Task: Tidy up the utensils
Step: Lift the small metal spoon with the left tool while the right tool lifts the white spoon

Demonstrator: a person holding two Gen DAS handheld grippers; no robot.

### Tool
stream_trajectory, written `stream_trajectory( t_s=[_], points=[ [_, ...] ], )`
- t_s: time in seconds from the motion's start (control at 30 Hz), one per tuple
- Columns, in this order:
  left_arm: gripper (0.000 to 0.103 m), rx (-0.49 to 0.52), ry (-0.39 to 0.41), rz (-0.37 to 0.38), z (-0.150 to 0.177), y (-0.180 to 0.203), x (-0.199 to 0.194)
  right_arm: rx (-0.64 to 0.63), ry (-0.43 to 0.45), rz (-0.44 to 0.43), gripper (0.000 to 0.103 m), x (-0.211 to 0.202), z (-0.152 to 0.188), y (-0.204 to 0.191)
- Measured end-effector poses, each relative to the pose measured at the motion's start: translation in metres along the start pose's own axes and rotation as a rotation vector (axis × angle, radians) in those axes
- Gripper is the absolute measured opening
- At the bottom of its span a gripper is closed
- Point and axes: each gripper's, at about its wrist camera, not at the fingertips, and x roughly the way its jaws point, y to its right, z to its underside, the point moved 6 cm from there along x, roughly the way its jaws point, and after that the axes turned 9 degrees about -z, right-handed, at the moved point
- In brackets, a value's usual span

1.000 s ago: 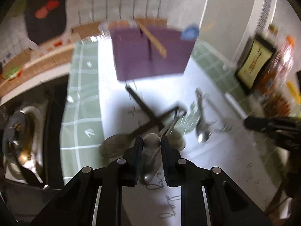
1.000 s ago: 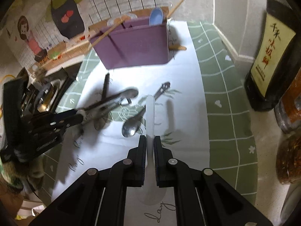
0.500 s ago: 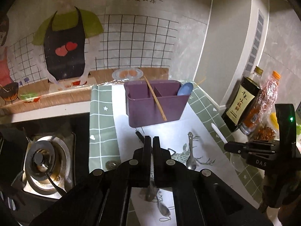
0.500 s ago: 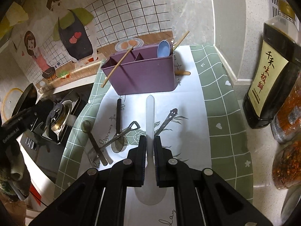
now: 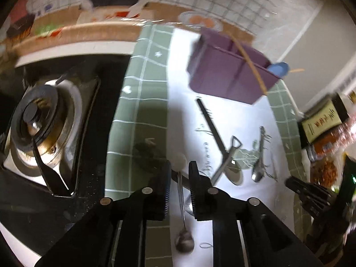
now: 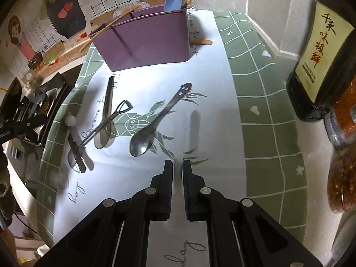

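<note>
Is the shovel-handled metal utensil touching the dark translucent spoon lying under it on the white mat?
Touching. In the right wrist view the shovel-handled metal utensil lies diagonally across the dark translucent spoon, its shaft resting on the spoon with no gap visible.

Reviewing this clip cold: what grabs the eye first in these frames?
The purple utensil caddy stands at the far end of the white mat, a blue spoon and chopsticks poking out. In front of it, loose utensils lie scattered, a metal spoon alone and others crossed in a pile. A dark sauce bottle stands at the right edge.
</note>
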Motion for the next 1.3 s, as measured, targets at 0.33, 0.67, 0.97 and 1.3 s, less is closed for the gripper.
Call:
stream_trajectory(
  t_s=[0.33,0.67,0.97,1.3],
  points=[
    [0.029,0.12,-0.04,-0.11,0.008,0.021,0.037,-0.027,0.096,0.166,0.056,-0.025,-0.008,0.024],
    [0.022,0.201,0.05,-0.121,0.012,0.042,0.034,-0.04,0.153,0.21,0.103,-0.041,-0.011,0.034],
    [0.022,0.161,0.193,0.015,0.013,0.044,-0.038,-0.011,0.016,0.085,0.049,0.022,-0.017,0.007],
    [0.022,0.15,0.235,0.043,0.016,0.041,-0.062,-0.092,0.038,0.158,0.009,0.019,-0.023,-0.016]
  ],
)
